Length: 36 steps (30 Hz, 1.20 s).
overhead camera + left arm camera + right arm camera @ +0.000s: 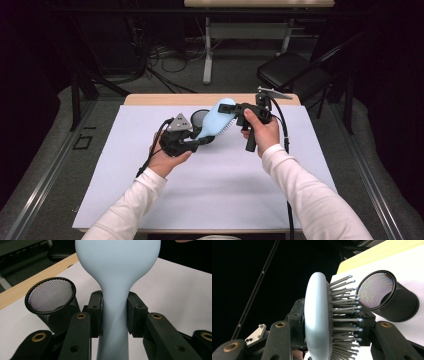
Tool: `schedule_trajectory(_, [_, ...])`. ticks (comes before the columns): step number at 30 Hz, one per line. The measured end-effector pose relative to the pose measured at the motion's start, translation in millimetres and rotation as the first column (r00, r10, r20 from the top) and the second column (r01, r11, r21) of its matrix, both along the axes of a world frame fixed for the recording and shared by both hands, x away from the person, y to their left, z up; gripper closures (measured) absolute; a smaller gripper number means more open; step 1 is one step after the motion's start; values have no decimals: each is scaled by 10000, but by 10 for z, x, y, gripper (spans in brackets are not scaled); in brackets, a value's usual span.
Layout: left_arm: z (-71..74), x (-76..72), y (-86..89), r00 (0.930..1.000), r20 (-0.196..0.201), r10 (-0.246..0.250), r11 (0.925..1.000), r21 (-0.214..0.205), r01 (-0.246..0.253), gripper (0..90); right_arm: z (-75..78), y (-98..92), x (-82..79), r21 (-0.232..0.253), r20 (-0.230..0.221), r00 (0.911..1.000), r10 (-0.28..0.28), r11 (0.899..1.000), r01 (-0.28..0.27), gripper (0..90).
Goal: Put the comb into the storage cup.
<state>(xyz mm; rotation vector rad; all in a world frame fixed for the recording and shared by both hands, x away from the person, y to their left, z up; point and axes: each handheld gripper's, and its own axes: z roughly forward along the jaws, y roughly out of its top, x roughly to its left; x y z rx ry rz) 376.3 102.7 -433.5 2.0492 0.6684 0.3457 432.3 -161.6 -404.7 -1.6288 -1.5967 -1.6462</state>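
Observation:
A light blue hairbrush (216,120) hangs in the air over the white mat (210,190), held at both ends. My left gripper (194,142) is shut on its narrow handle (114,315), one black pad on each side, with the back of the round head above them. My right gripper (227,108) is shut across the brush head (317,315), one jaw on the smooth back and the other against the bristle tips (359,320). A black mesh cup (199,117) lies on its side on the mat just behind the brush, its open mouth (50,295) turned toward me.
The mat covers a wooden table whose far edge (150,99) shows bare. A black chair (295,70) stands beyond the table's right corner. Cables and the legs of another table (207,55) are on the floor behind.

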Motion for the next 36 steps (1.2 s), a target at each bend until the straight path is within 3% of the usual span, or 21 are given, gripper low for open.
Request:
schedule_trajectory(9, [-6, 11, 34, 9997, -91, 205, 9996, -199, -207, 647, 19, 19, 4, -1, 59, 10000, 35, 10000, -35, 523])
schedule_trajectory(23, [1, 17, 141, 9973, -304, 667, 9948, -748, -688, 458, 47, 42, 19, -72, 155, 9999, -12, 10000, 13, 522])
schedule_trajectory(29, [17, 7, 188, 9950, -363, 934, 9912, -912, -963, 376, 55, 52, 32, -298, 307, 9995, -112, 9995, 121, 522])
schedule_trajectory(35, [64, 9, 268, 9933, -496, 1047, 9865, -1216, -1100, 357, 124, 70, 48, -487, 482, 9987, -160, 9986, 184, 522])
schedule_trajectory(36, [70, 11, 282, 9943, -327, 1012, 9864, -1270, -1045, 357, 140, 72, 51, -550, 520, 9986, -136, 9984, 164, 522])
